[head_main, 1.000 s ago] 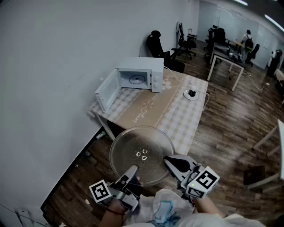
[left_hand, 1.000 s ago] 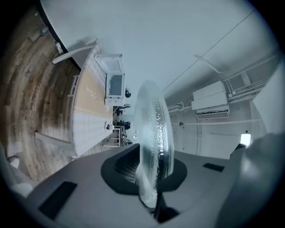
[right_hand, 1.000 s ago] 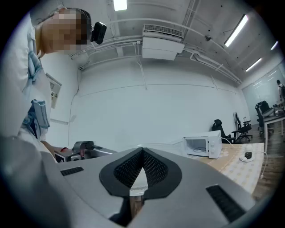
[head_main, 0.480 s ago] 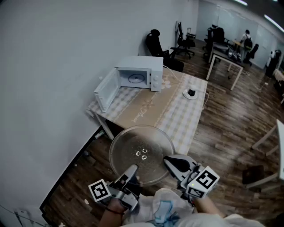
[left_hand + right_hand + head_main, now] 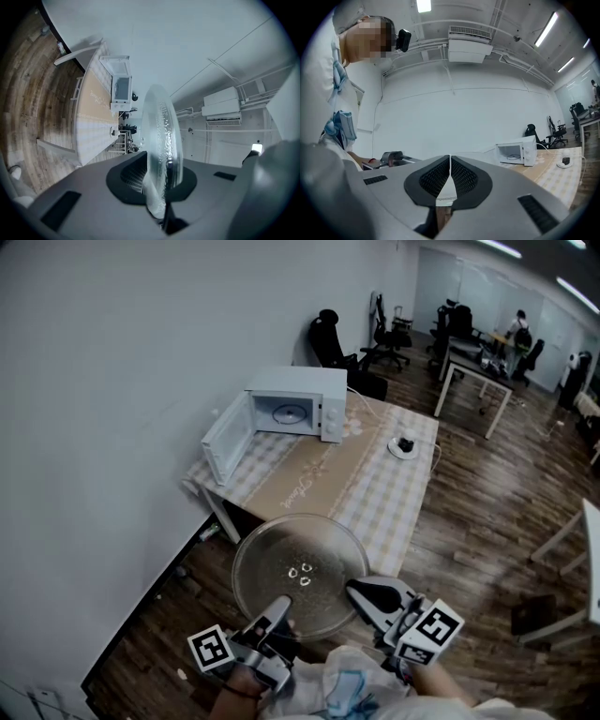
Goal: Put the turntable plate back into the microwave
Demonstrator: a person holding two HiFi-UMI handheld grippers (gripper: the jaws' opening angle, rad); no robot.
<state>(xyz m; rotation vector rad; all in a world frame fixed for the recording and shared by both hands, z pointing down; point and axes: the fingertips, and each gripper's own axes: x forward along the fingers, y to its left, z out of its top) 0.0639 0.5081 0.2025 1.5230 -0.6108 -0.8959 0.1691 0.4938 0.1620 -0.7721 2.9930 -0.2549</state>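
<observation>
Left gripper at near centre of the head view, jaws closed onto the near rim of the glass turntable plate. The left gripper view shows the rim edge-on, pinched between the two dark pads, so the jaws stand only narrowly apart, by the glass thickness. Right gripper is at the plate's near right rim with jaws fully together and nothing between the pads in the right gripper view. Can't tell if its tip touches the glass. The plate is held roughly level in the air over the wood floor, near side of the table, not on it and well apart from the microwave. It is clear, round, with three small raised lugs at centre. The microwave is white and sits at the far left end of the table against the wall. Its door is swung open to the left, and a roller ring is visible inside the cavity. The table has a checked cloth with a tan runner. A small white dish with a dark item on it sits at the far right of the table. Office chairs and desks far right, a person standing far back.
</observation>
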